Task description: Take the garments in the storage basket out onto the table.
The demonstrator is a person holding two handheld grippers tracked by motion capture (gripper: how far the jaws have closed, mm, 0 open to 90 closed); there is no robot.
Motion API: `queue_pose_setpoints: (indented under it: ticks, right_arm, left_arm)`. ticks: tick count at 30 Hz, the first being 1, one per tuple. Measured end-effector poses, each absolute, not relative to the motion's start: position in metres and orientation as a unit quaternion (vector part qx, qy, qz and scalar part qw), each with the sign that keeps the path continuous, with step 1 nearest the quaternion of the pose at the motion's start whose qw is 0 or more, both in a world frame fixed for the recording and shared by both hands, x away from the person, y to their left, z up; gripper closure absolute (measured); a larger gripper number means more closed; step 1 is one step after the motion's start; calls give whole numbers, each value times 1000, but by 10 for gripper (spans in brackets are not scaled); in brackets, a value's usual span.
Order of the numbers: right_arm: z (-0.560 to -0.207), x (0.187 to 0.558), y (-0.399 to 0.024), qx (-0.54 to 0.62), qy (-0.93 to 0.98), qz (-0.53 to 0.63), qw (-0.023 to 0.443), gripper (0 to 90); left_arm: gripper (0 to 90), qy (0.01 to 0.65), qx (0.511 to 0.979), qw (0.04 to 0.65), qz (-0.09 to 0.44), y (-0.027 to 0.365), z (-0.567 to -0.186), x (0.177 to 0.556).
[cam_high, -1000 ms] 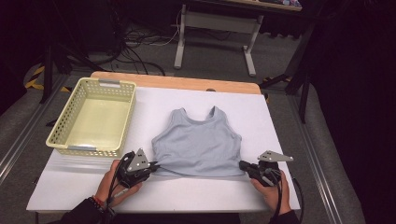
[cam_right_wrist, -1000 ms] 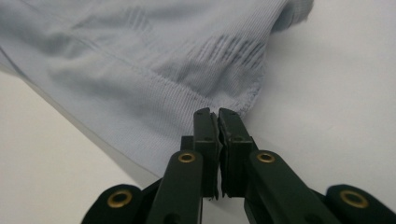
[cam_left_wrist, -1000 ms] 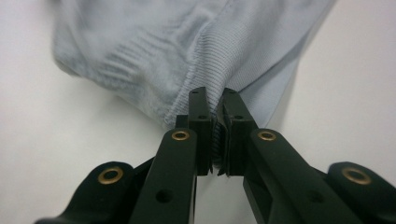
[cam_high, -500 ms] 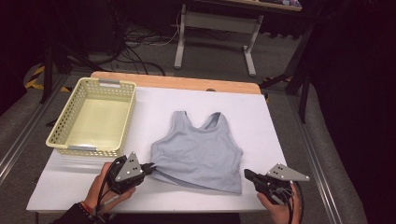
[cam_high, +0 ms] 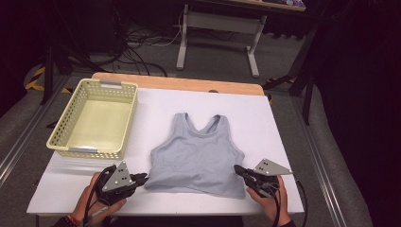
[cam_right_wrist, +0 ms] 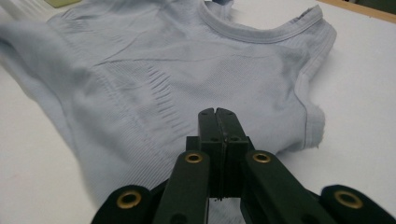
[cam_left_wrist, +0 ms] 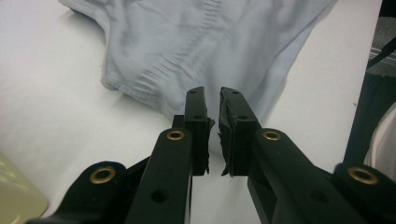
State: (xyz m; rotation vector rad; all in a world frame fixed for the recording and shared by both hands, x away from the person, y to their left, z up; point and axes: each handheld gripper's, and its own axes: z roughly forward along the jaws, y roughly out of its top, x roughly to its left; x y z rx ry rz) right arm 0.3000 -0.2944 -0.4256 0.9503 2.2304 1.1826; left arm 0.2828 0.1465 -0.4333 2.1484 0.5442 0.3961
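A pale grey sleeveless top [cam_high: 196, 158] lies flat on the white table [cam_high: 265, 118], neck away from me and hem toward the near edge. My left gripper [cam_high: 143, 178] sits at the hem's left corner. In the left gripper view this gripper [cam_left_wrist: 211, 91] has a narrow gap between its jaws, which have just been opening a little. Nothing is between them, and the top [cam_left_wrist: 201, 42] lies just beyond the tips. My right gripper [cam_high: 238, 169] points at the top's right side. In the right gripper view its jaws [cam_right_wrist: 217, 112] are pressed together over the fabric [cam_right_wrist: 187, 70], with no cloth visible between them.
A pale yellow perforated basket [cam_high: 71, 151] stands empty at the table's left. A wooden strip [cam_high: 189, 84] runs along the far edge. Beyond it are desk legs [cam_high: 182, 42] and cables on a dark floor. Metal rails flank the table.
The top has slid toward the near edge and turned slightly. Both hands drew back toward me with it. The right hand then edged forward again.
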Motion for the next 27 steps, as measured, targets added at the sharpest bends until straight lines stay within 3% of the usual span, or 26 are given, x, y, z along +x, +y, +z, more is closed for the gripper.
queue_pose_setpoints:
  ticks: [4, 11, 16, 18, 22, 27]
  right_arm:
    - [-424, 307, -289, 332, 810, 424, 231, 900]
    - [-427, 333, -276, 316, 821, 416, 230, 900]
    - [-429, 353, -268, 319, 824, 406, 233, 896]
    - [-421, 363, -267, 321, 823, 388, 263, 883]
    - [-401, 382, -270, 321, 808, 422, 255, 890]
    - [-404, 420, -264, 322, 815, 410, 252, 892]
  left_arm:
    - [802, 220, 863, 421, 170, 148, -431, 281]
    - [853, 208, 867, 419, 170, 136, -430, 291]
    - [870, 189, 876, 410, 168, 110, -430, 311]
    - [870, 190, 877, 404, 175, 95, -426, 324]
    - [874, 180, 882, 391, 190, 73, -427, 348]
    - [878, 189, 897, 351, 191, 62, -442, 373]
